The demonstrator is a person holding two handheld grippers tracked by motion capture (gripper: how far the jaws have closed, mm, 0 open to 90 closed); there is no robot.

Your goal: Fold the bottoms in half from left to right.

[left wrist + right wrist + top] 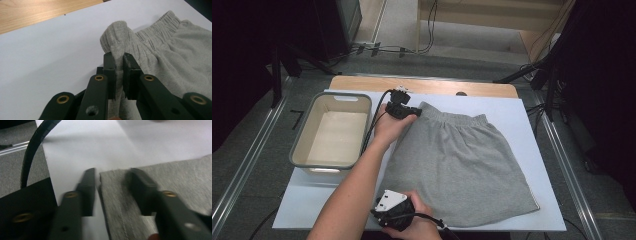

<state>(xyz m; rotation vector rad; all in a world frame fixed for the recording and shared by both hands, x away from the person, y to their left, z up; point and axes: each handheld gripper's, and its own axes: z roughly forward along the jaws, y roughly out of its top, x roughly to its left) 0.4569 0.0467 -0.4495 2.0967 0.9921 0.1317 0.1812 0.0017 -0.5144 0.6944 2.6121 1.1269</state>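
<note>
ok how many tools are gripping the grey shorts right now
1. The left tool is shut on the waistband corner of the grey shorts. The right tool stands open around the hem corner, not yet clamped.

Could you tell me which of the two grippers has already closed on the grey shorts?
The left gripper, at the waistband corner of the grey shorts, pinching lifted fabric. The right gripper stands open astride the hem corner.

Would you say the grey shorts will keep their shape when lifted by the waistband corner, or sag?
Most likely sag: the grey shorts are soft knit, and the waistband corner already bunches into a peak between the left gripper jaws. They lie flat on the white sheet, so they should drape. The cloth probably drags rather than slides.
</note>
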